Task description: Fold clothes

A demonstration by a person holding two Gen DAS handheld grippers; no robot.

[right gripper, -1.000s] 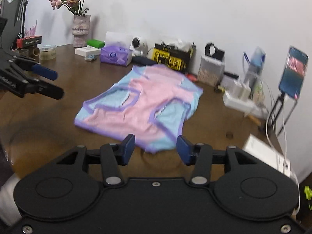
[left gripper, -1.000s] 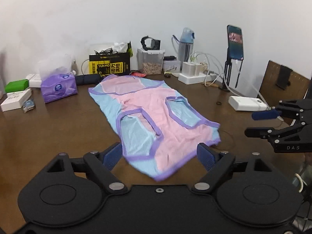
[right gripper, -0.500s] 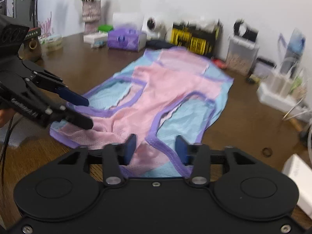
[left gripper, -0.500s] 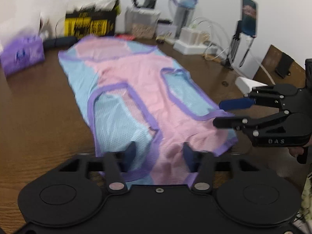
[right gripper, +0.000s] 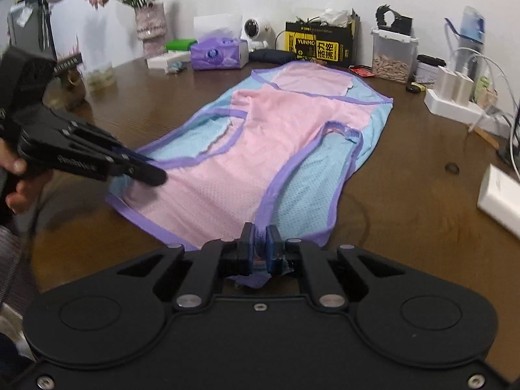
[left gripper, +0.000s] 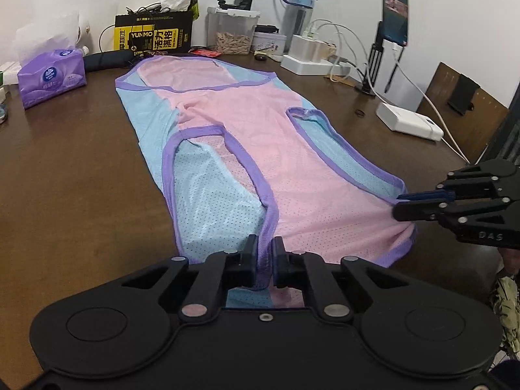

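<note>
A pink and light-blue mesh tank top [left gripper: 260, 149] with purple trim lies flat lengthwise on the brown table, also in the right wrist view [right gripper: 260, 149]. My left gripper [left gripper: 265, 253] is shut on the purple trim at the near left shoulder strap; it shows from the side in the right wrist view [right gripper: 152, 175]. My right gripper [right gripper: 258, 243] is shut on the purple trim at the near right shoulder strap; it shows in the left wrist view [left gripper: 399, 204] at the garment's right corner.
Along the far edge stand a purple tissue pack [left gripper: 52, 76], a black-yellow box [left gripper: 152, 34], a jar [left gripper: 234, 31], a water bottle [left gripper: 299, 9], a power strip [left gripper: 312, 61], a phone on a stand [left gripper: 395, 16] and a white box [left gripper: 409, 122]. A flower vase [right gripper: 149, 26] stands at the far left.
Both grippers moved forward and down to the garment's near end and closed on the purple shoulder trim; a second ago both were open above the table.
</note>
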